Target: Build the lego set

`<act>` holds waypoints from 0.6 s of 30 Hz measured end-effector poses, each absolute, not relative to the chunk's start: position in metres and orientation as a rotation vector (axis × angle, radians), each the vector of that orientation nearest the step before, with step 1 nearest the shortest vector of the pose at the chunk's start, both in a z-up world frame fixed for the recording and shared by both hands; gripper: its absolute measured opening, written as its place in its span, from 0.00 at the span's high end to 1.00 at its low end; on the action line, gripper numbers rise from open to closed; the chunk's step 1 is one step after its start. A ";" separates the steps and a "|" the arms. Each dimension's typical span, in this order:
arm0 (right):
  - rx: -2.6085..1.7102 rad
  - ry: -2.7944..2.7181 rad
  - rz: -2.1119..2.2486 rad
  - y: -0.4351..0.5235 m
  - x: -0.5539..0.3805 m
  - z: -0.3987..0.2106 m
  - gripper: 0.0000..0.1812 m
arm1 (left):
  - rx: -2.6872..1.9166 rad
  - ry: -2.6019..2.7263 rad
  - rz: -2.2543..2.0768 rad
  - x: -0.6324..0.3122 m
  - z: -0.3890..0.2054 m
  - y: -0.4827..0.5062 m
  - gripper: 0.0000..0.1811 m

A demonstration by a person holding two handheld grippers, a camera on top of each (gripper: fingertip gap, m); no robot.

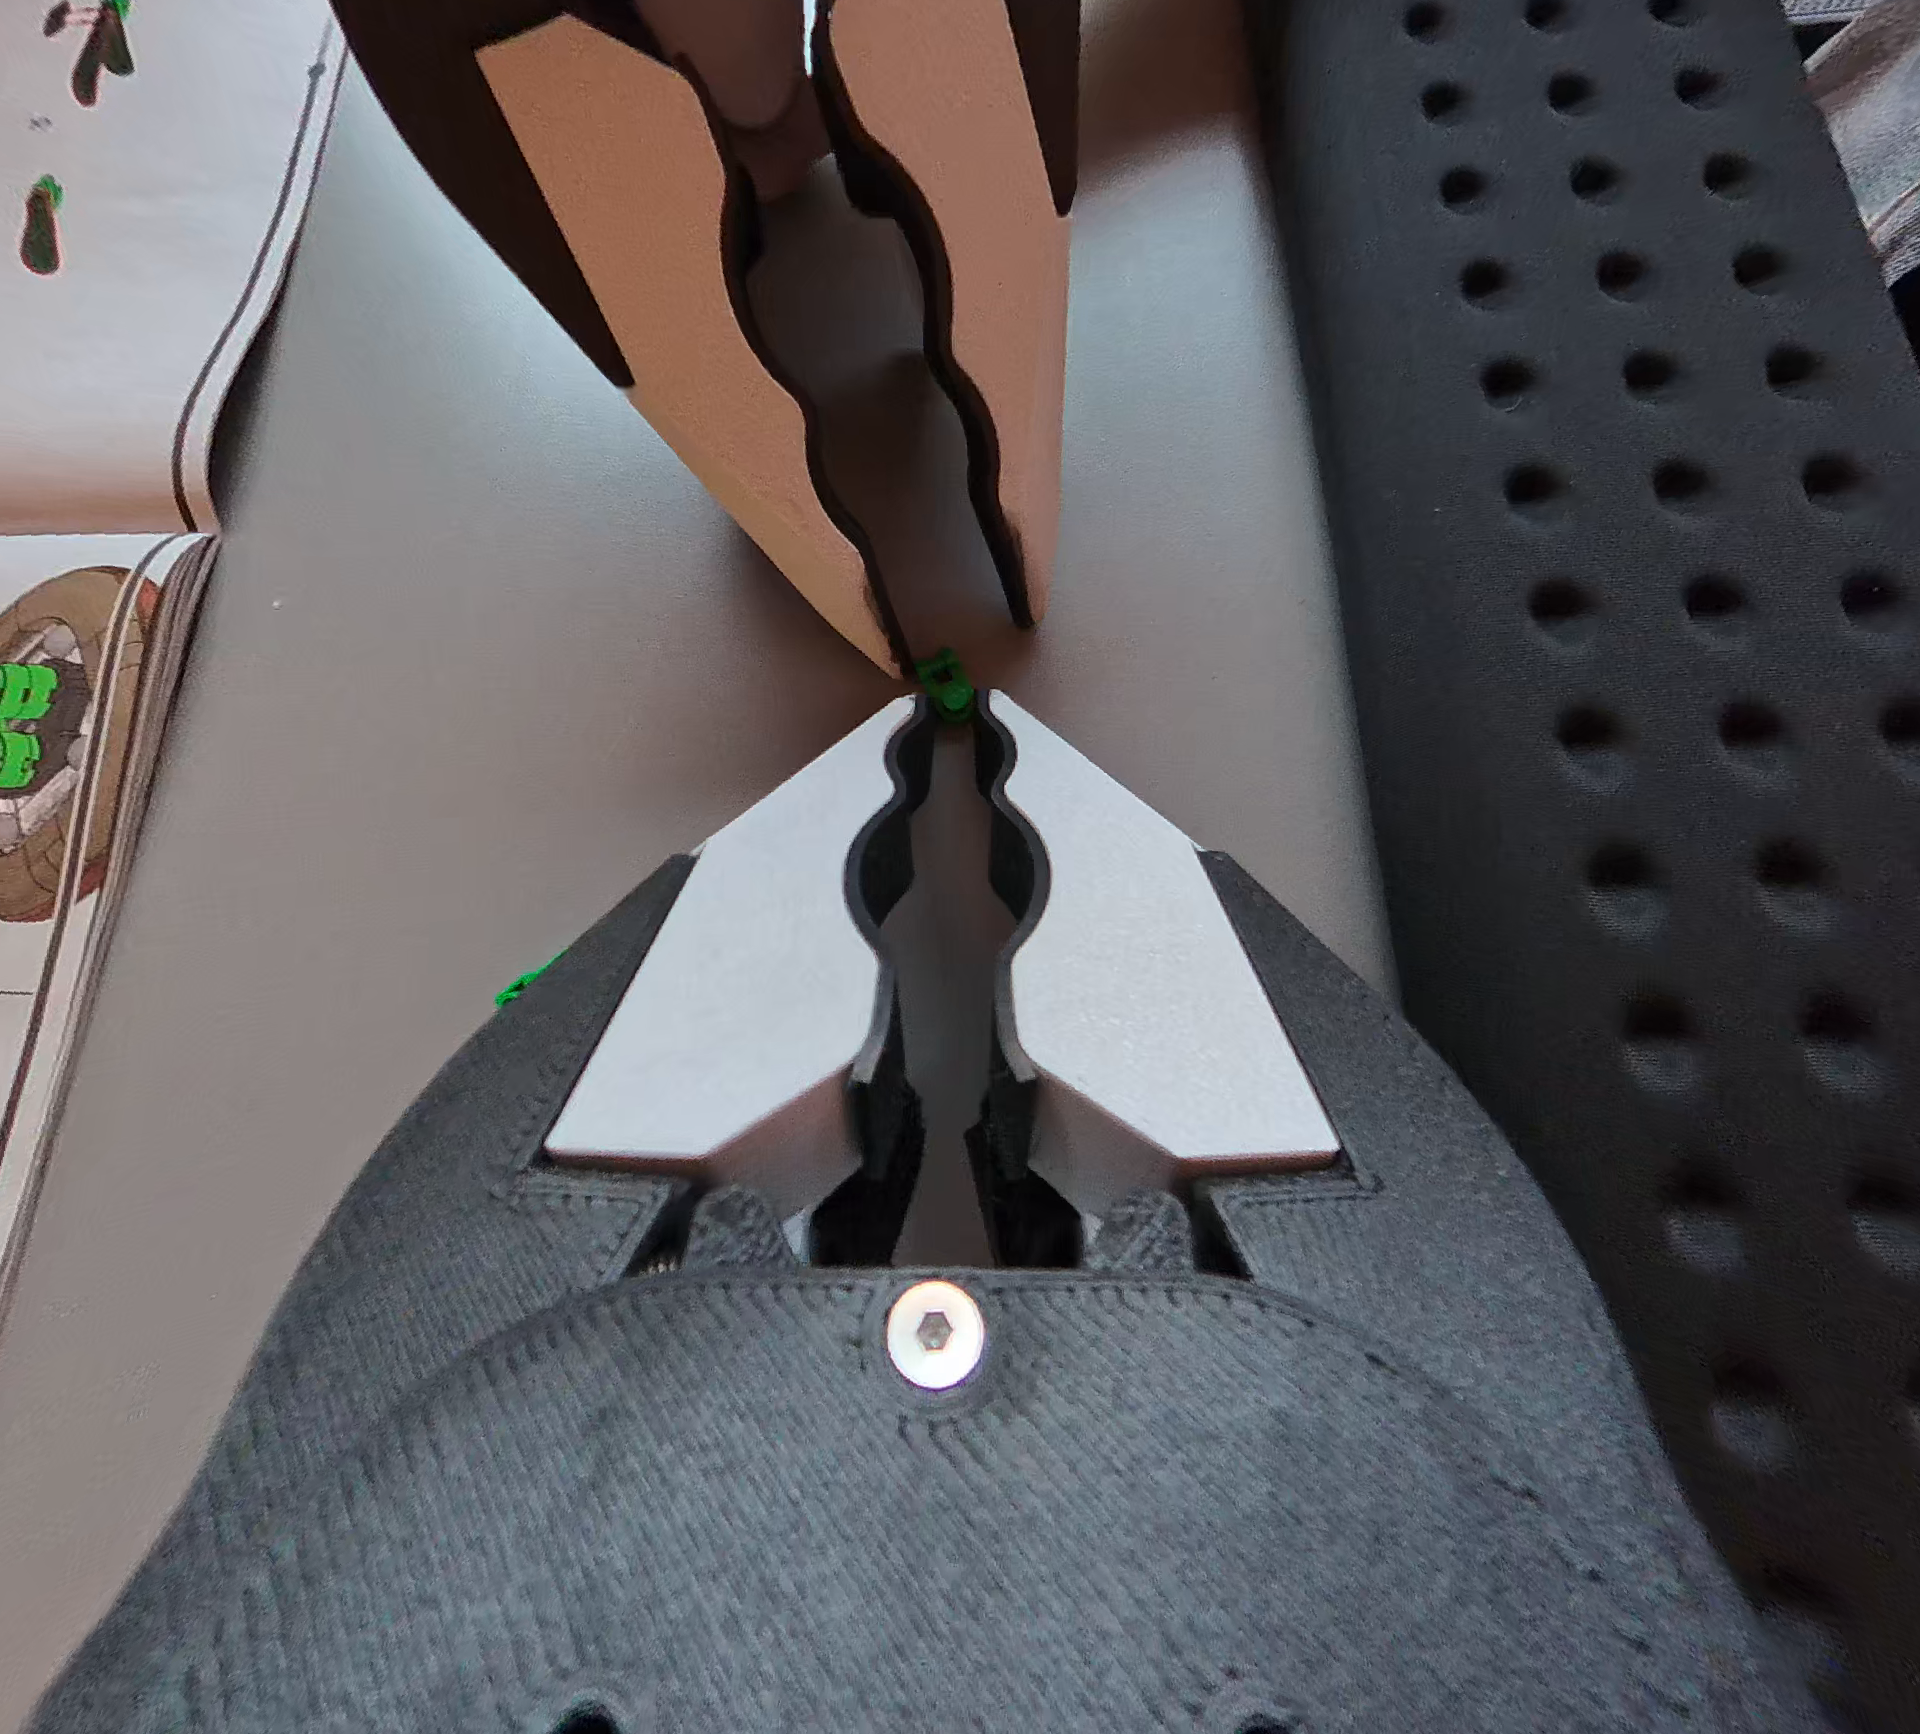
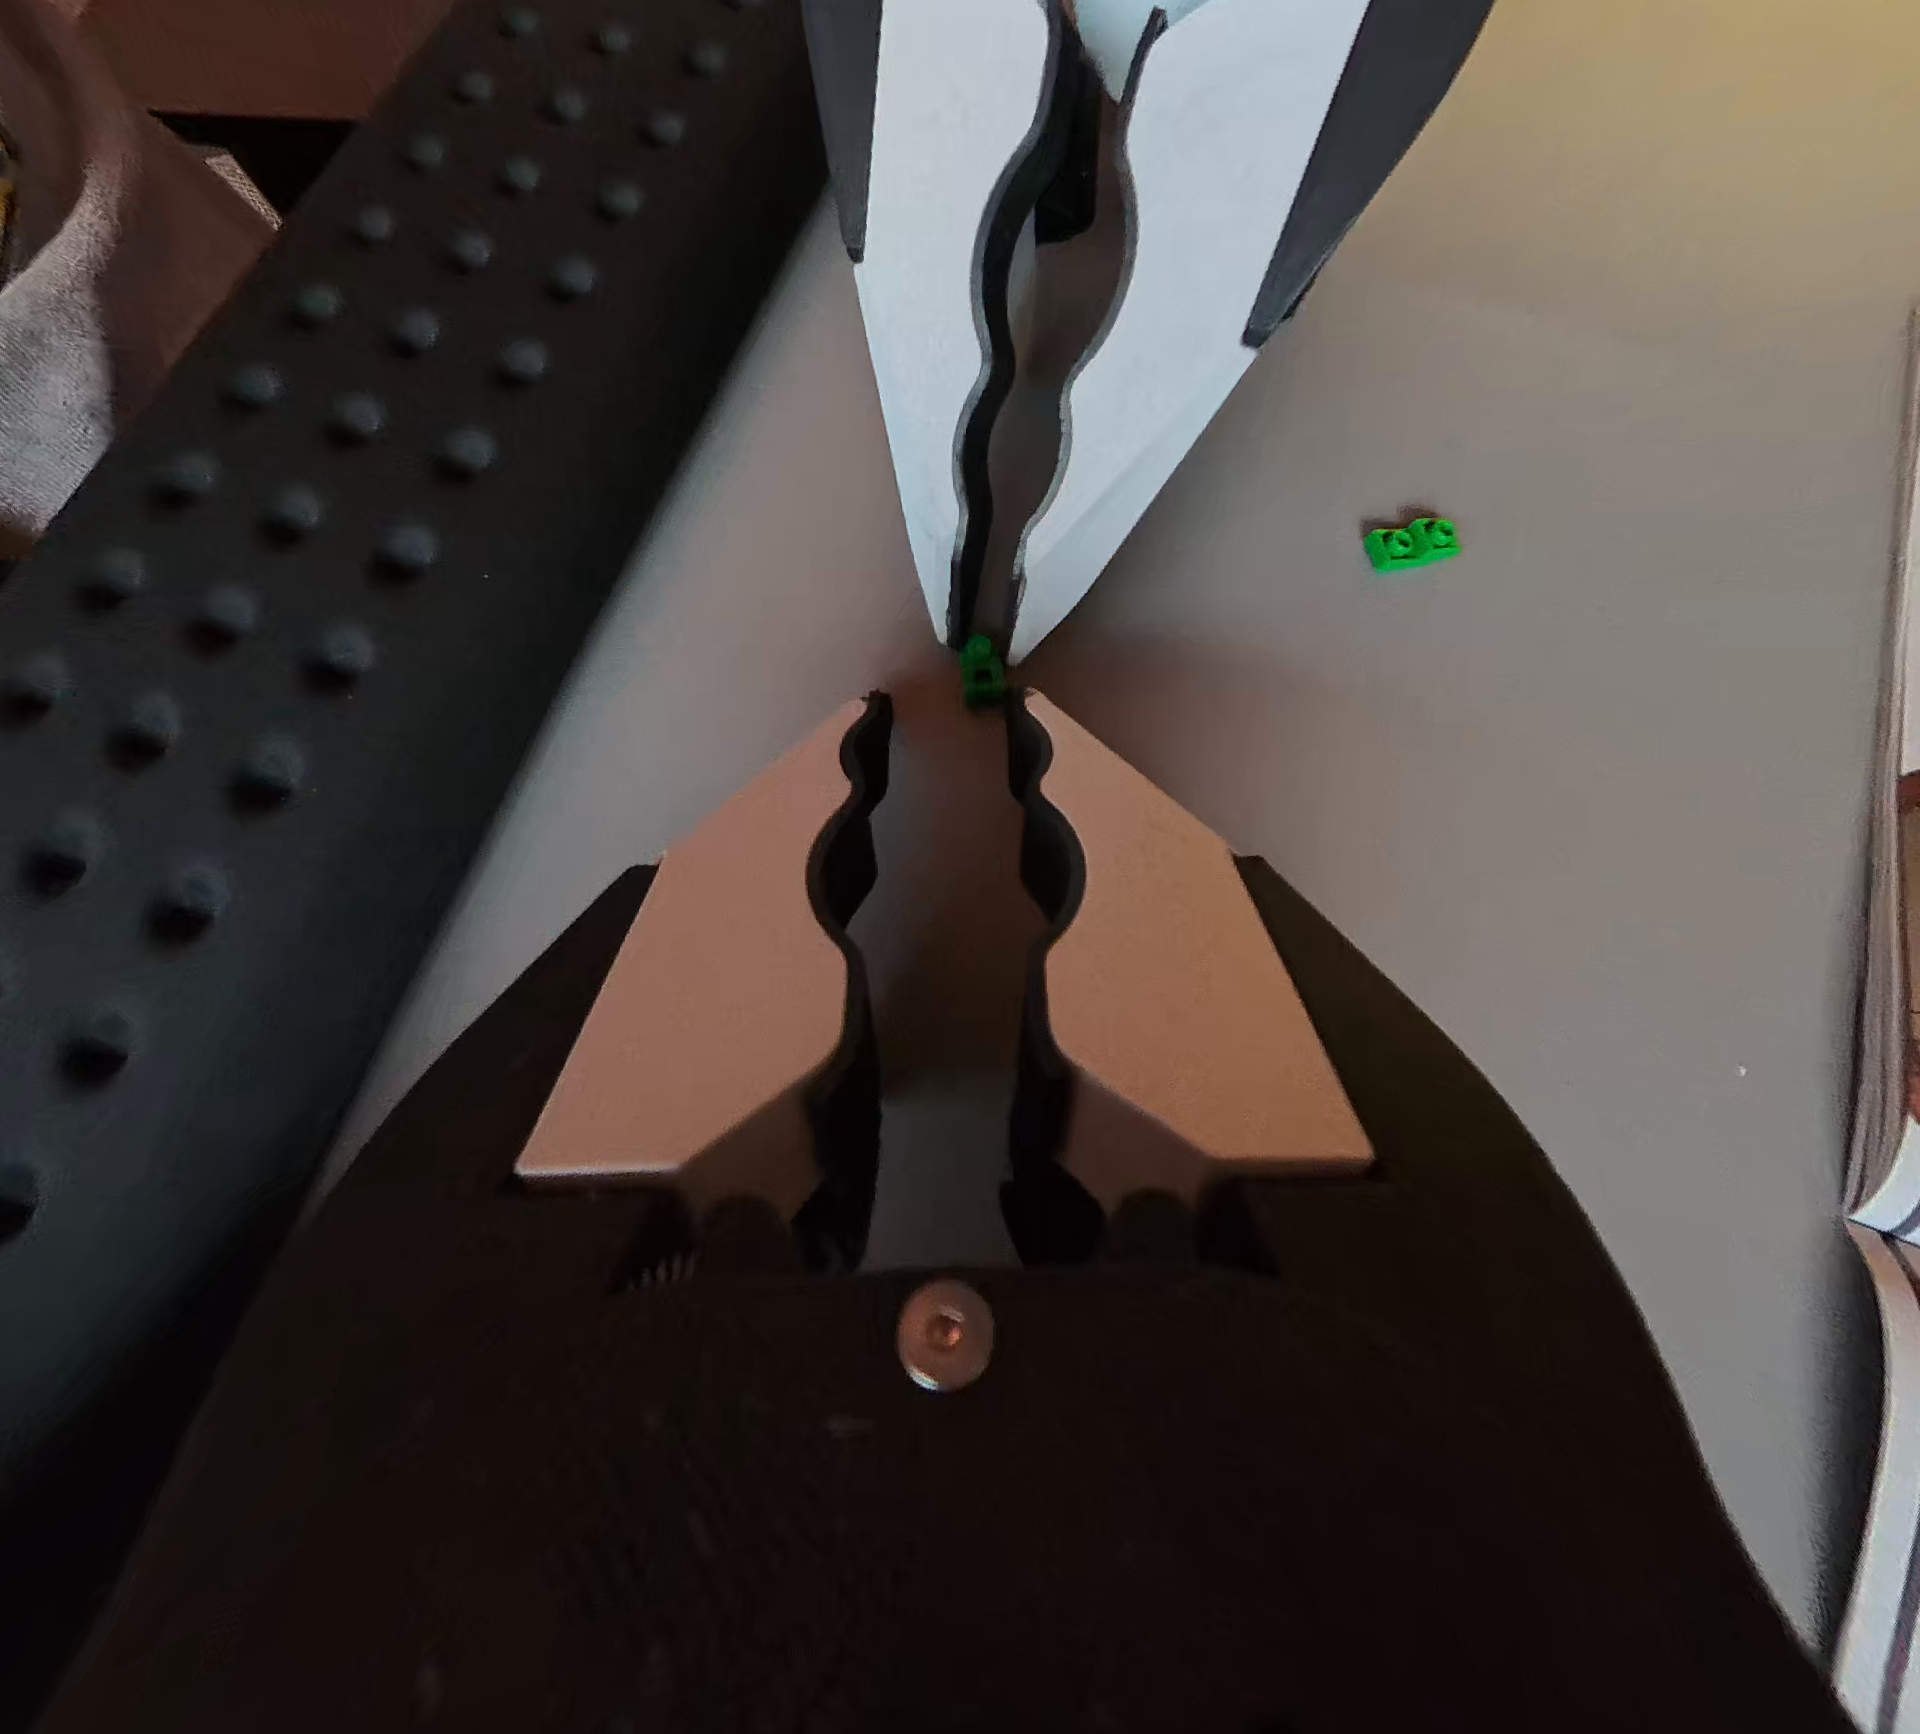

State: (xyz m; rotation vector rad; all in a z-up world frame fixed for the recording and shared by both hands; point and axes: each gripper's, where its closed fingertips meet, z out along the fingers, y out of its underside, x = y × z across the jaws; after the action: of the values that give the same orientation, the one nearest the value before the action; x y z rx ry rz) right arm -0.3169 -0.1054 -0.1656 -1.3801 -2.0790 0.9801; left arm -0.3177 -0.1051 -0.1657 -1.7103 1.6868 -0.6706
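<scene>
At far left in the left wrist view we see the open instruction booklet (image 1: 114, 250) on the grey table (image 1: 468, 645). At centre, our left gripper (image 1: 951, 697) pinches a small green lego piece (image 1: 948, 685) at its fingertips, meeting the right gripper (image 1: 961, 645) tip to tip above the table; that claw stands parted, one fingertip (image 1: 888, 645) touching the piece. At right lies a black perforated rest (image 1: 1621, 541). In the right wrist view, a second green two-stud plate (image 2: 1411, 546) sits on the table, well right of the grippers.
</scene>
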 end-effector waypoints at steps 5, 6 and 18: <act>-1.380 -2.078 0.983 -0.105 -0.317 -0.165 0.88 | -1.707 1.686 -0.643 -0.317 -0.166 -0.104 0.96; -1.387 -2.077 0.986 -0.105 -0.317 -0.165 0.88 | -1.701 1.685 -0.637 -0.317 -0.166 -0.104 0.97; -1.526 -1.923 0.903 -0.057 -0.285 -0.164 0.88 | -1.665 1.868 -0.576 -0.300 -0.166 -0.069 0.97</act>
State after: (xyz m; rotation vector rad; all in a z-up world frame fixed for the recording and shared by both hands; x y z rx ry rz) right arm -0.2847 -0.0567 -0.1642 -1.5256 -1.9229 0.9026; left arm -0.3002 -0.0693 -0.1661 -1.6648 1.8681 -0.5762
